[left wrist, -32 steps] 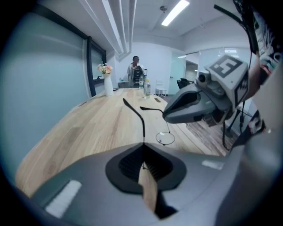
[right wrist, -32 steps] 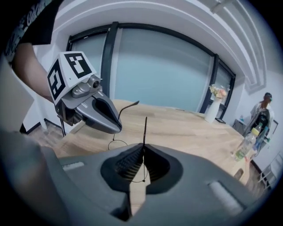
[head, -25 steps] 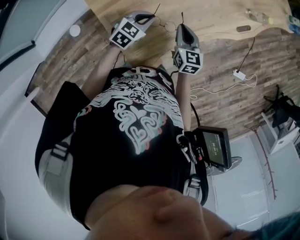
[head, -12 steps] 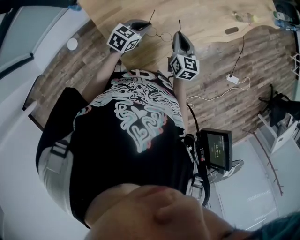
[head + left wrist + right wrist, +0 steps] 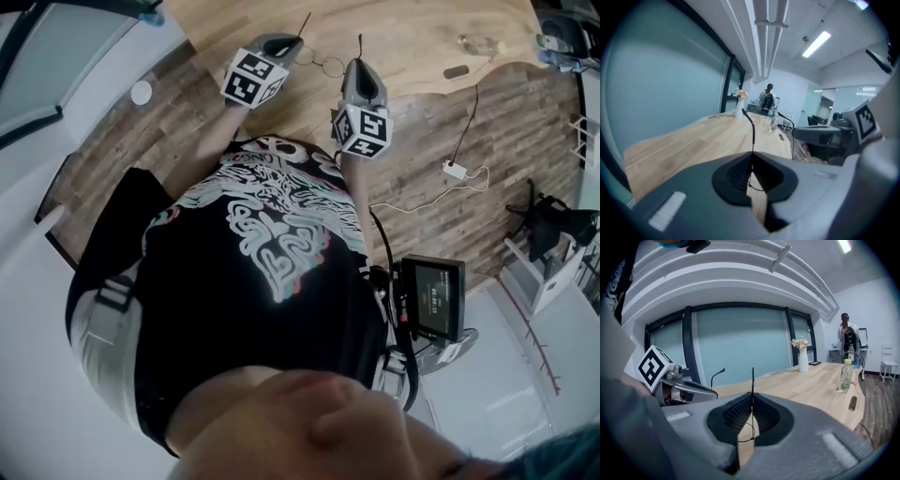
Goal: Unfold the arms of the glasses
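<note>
Thin wire-rimmed glasses [image 5: 323, 64] hang in the air between my two grippers, above the wooden table [image 5: 412, 37]. My left gripper [image 5: 296, 47] is shut on one black arm of the glasses [image 5: 751, 136], which sticks up past the jaws. My right gripper [image 5: 357, 67] is shut on the other arm [image 5: 752, 380], also pointing up out of the jaws. Both arms stand out from the frame. In the left gripper view the right gripper [image 5: 825, 136] shows to the right. In the right gripper view the left gripper [image 5: 689, 387] shows to the left.
On the table farther off stand a plastic bottle [image 5: 845, 376], a white vase with flowers [image 5: 803, 359] and a small dark flat object [image 5: 853, 402]. A person [image 5: 847, 338] stands at the far end. A white charger with cable [image 5: 453, 170] lies on the floor.
Both grippers have risen from the table, carrying the glasses up between them. The grip on each arm is unchanged.
</note>
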A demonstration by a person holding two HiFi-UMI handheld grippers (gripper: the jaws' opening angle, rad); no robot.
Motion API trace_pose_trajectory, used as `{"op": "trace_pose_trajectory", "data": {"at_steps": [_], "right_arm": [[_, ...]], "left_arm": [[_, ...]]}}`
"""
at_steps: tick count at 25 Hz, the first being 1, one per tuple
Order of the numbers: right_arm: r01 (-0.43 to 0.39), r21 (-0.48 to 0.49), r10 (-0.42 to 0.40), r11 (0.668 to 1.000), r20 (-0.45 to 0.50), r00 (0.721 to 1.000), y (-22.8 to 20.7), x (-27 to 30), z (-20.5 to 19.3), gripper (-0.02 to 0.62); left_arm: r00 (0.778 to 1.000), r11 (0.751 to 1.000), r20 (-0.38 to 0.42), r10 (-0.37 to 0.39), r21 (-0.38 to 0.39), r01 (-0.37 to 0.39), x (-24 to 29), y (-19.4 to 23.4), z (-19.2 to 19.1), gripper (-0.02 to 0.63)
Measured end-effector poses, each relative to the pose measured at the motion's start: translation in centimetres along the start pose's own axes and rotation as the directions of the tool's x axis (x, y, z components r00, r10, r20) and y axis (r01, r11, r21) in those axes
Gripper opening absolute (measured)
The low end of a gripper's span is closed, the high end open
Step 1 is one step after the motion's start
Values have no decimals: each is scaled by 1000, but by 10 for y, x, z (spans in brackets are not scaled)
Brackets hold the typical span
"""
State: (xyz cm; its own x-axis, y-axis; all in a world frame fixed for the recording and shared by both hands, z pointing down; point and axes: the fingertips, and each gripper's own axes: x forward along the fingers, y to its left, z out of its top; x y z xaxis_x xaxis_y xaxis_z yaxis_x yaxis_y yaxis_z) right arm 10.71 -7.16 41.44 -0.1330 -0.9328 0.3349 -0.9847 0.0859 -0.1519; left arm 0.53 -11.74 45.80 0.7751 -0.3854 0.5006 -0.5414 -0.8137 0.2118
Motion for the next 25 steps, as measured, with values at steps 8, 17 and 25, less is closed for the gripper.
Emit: {"op": "trace_pose_trajectory", "data": {"at_steps": [8,17,25], "right_arm": [[25,-23,-25,999,-18,1000,-2,2,-5,6],[30,-7,-30,1000,-33,999,-7,0,-11,6],[24,1,-24,1000,-44,999,-8,-1,-16,6]], "left_arm": [[1000,1000,-6,0,-1,0,2,-1,-1,-10],[1000,1000,-20,-6,13,7,1,-8,-7,-9],[999,1000,-35,-17,-13,17,0,-11,-14,-9]]}}
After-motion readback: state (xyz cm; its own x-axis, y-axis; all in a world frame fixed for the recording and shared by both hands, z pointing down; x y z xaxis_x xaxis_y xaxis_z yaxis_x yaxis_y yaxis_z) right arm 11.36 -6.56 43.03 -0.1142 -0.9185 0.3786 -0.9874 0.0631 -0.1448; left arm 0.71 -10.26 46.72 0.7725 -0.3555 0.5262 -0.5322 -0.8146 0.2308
